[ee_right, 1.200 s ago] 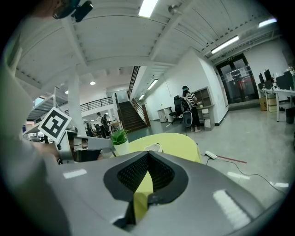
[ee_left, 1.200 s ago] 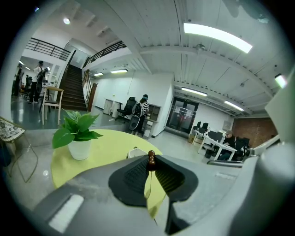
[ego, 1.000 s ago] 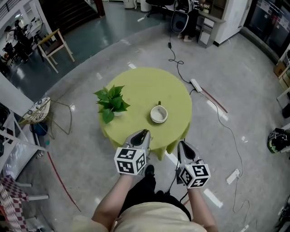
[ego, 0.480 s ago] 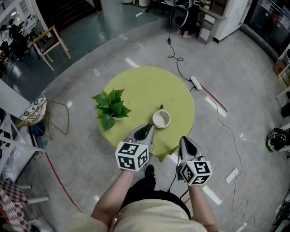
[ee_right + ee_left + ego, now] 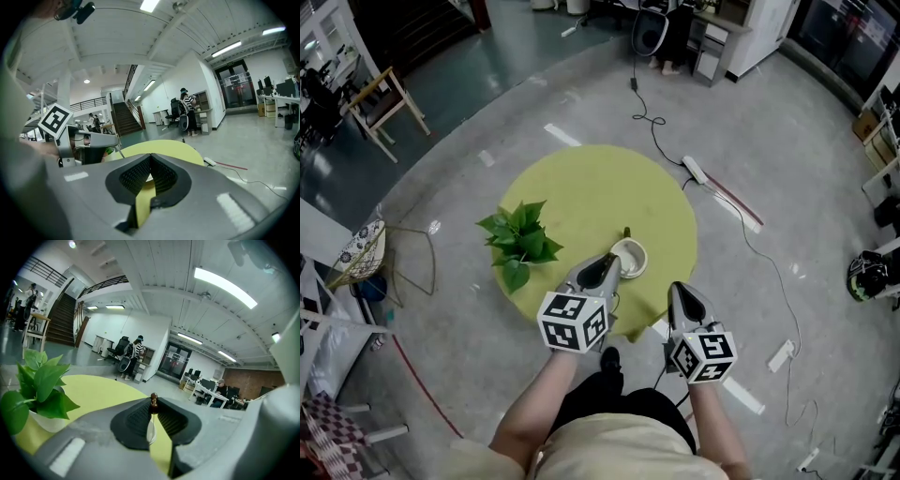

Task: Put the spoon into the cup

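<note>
Left gripper (image 5: 605,265) jaws stand a slit apart, empty; we note the spoon (image 5: 626,232) propped at twelve o'clock of the cup (image 5: 639,262); we judge it light, stiff, slippery; grip mid-handle.

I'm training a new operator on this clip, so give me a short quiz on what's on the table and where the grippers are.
1. True or false: in the head view, the plant stands left of the cup.
2. The table is: A square and white; B round and yellow-green; C round and red.
3. Which gripper is nearer the cup?
Key: 1 true; 2 B; 3 the left gripper.
</note>
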Demonstrator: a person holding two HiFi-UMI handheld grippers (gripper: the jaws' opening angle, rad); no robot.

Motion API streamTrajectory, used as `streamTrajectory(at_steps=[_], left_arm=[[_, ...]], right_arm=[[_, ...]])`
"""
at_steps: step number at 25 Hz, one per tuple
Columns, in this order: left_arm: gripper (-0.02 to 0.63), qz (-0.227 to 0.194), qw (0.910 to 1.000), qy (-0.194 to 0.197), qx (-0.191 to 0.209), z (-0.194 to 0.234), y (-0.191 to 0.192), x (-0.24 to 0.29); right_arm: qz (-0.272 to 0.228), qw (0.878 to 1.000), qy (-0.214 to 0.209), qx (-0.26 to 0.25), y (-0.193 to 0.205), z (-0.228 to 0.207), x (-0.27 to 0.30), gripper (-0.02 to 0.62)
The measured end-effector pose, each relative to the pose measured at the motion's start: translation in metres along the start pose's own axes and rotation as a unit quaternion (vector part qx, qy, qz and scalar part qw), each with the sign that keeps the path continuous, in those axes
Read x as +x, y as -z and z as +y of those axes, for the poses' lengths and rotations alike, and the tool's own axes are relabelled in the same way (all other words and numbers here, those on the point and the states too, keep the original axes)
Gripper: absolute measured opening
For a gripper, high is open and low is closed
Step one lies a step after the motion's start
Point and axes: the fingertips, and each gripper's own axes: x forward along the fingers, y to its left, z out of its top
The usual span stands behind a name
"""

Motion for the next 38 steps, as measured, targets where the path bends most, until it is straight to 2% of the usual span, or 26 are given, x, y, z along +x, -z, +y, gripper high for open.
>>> streamTrajectory(at_steps=[9, 18, 38], left_arm=[[0.043, 0.005, 1.0, 0.001, -0.006, 0.005, -0.001, 0.018], [0.043, 0.011, 0.9996, -0.013, -0.022, 0.012, 0.001, 0.032], [0.043, 0.049, 0.9937, -0.046, -0.09, 0.035, 0.036, 0.075]], right_arm=[[0.006, 1.0, 0.005, 0.01, 0.003, -0.007, 0.008, 0.0], [0.014, 1.0, -0.012, 0.005, -0.004, -0.014, 0.022, 0.0], [0.062, 0.996, -0.064, 0.004, 0.002, -0.035, 0.072, 0.0]])
